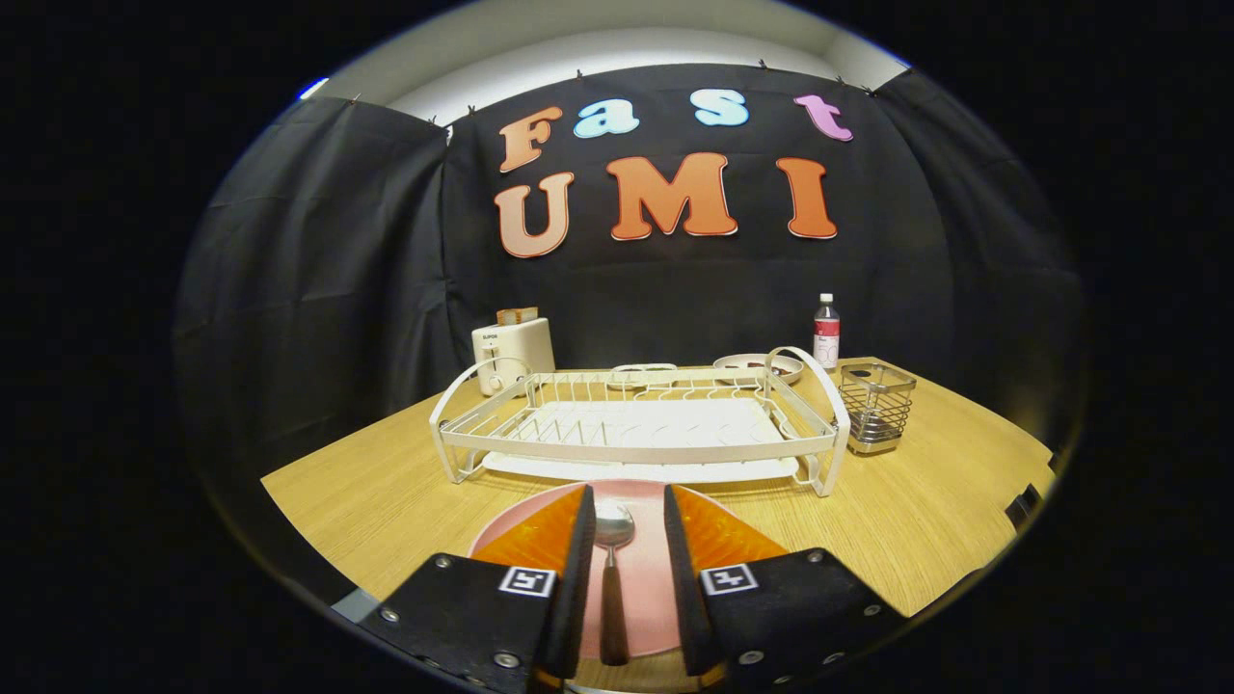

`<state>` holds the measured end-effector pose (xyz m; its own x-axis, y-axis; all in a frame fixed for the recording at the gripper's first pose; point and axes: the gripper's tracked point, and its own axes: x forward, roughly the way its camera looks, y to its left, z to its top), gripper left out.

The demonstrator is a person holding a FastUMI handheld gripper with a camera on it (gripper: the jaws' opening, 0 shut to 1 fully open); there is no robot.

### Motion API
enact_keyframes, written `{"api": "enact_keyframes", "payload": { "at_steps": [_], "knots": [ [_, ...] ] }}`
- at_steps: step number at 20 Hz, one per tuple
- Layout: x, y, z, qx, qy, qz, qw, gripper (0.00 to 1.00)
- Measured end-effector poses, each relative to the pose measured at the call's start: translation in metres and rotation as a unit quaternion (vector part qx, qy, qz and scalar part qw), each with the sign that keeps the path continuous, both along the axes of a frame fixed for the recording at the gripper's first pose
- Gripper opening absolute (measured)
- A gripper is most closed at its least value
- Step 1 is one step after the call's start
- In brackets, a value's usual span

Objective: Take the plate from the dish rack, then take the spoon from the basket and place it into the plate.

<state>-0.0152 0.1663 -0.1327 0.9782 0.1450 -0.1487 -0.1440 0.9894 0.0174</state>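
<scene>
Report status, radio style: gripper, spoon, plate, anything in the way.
Gripper open, fingers either side of the spoon, no squeeze. Spoon lies on the pink plate, bowl toward the dish rack. Wire basket stands beside the rack. Nothing obstructing.

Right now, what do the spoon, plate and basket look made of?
Spoon, lying on the plate between the open gripper fingers: shiny metal bowl, dark handle, perhaps wood. Plate: matte pink, plastic or ceramic. Basket: wire mesh, bright metal.

The wooden table (925, 520) carries a plate (641, 578), dish rack (636, 434), basket (875, 408), toaster (511, 355), bottle (826, 333); gripper (627, 516) fingers apart.
</scene>
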Motion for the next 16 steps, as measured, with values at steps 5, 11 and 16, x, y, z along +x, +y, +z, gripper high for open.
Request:
{"api": "enact_keyframes", "payload": {
  "at_steps": [5,11,16],
  "knots": [
    [0.003,-0.036,0.018,-0.003,-0.01,-0.028,1.0,0.83],
    [0.006,-0.092,0.052,-0.019,-0.038,-0.072,0.996,0.97],
    [0.004,-0.141,0.077,-0.026,-0.061,-0.115,0.991,0.97]
  ]
}}
